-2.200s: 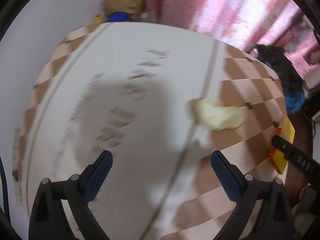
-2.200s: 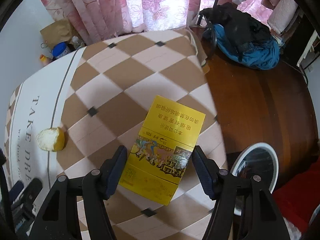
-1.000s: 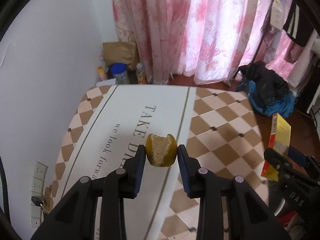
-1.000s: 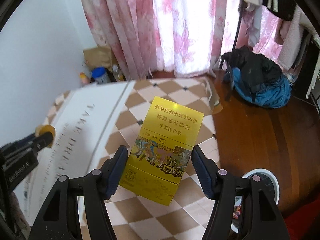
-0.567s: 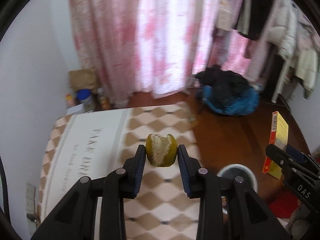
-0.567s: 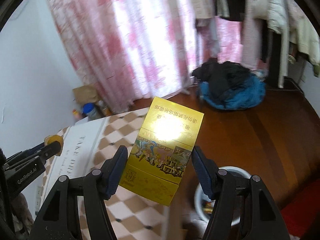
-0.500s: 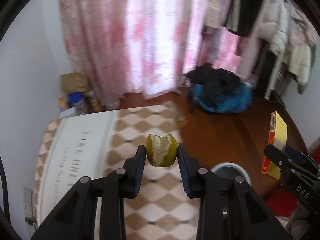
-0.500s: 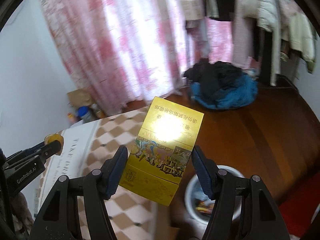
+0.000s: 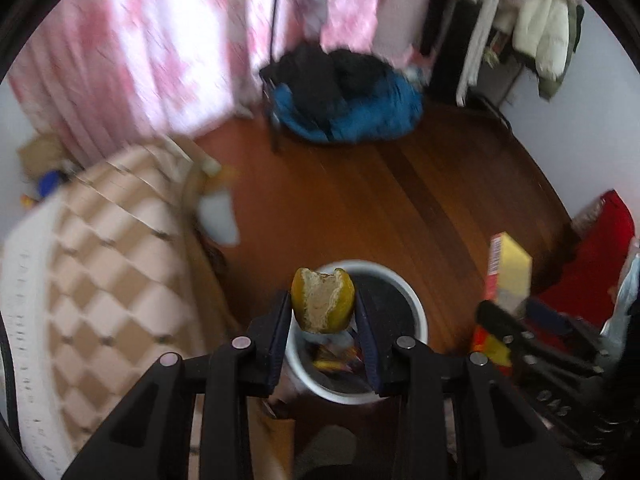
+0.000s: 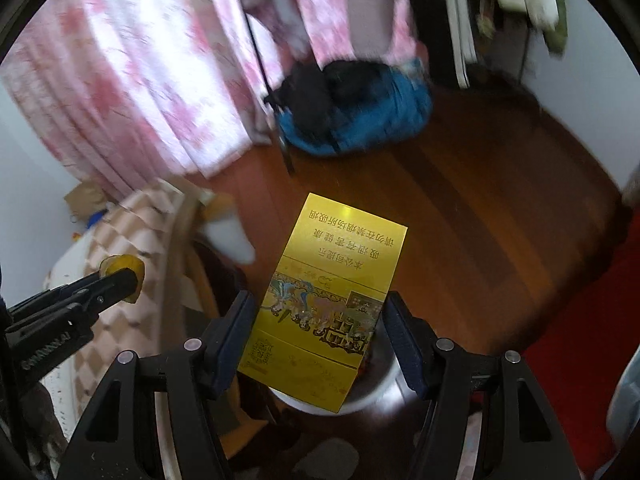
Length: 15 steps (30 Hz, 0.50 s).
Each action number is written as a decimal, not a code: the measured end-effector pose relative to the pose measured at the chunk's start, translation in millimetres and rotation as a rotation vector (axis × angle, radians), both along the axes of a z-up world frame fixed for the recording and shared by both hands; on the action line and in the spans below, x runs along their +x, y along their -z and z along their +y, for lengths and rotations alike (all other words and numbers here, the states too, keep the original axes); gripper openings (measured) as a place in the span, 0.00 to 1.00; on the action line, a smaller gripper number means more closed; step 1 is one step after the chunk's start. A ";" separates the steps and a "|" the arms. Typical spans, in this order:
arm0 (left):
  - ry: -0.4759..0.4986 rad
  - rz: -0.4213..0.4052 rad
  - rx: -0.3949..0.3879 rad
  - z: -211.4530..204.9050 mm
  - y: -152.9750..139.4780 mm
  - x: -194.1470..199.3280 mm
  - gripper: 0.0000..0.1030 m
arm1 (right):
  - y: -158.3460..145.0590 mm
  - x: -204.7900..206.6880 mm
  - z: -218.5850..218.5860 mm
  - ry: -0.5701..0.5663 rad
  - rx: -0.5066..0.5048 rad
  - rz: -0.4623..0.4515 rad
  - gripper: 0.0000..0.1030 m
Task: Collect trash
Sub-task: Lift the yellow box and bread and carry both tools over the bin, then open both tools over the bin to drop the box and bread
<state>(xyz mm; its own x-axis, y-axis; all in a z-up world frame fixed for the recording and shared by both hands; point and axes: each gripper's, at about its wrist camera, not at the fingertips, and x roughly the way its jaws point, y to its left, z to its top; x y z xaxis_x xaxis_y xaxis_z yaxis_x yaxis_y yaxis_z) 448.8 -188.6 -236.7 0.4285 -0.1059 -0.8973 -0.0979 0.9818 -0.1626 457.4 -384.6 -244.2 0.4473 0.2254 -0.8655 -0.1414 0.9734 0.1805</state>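
The left gripper, pinching the fruit peel, hangs right over the bin; the right gripper clamps the yellow box alongside.

white bin: mostly hidden behind yellow box | curtains: motion-blurred

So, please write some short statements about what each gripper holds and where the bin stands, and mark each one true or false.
1. The left gripper is shut on a piece of orange peel. True.
2. The right gripper is open and holds nothing. False: it is shut on a yellow cigarette carton.
3. The white trash bin stands on the wooden floor. True.
4. The trash bin is empty. False: colourful wrappers lie inside.
5. The peel lies in the bin. False: it is in the left gripper.
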 end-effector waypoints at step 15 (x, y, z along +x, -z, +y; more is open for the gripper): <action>0.018 0.247 -0.149 -27.9 100.9 52.1 0.61 | 176.1 41.4 -35.1 0.022 0.029 0.347 0.66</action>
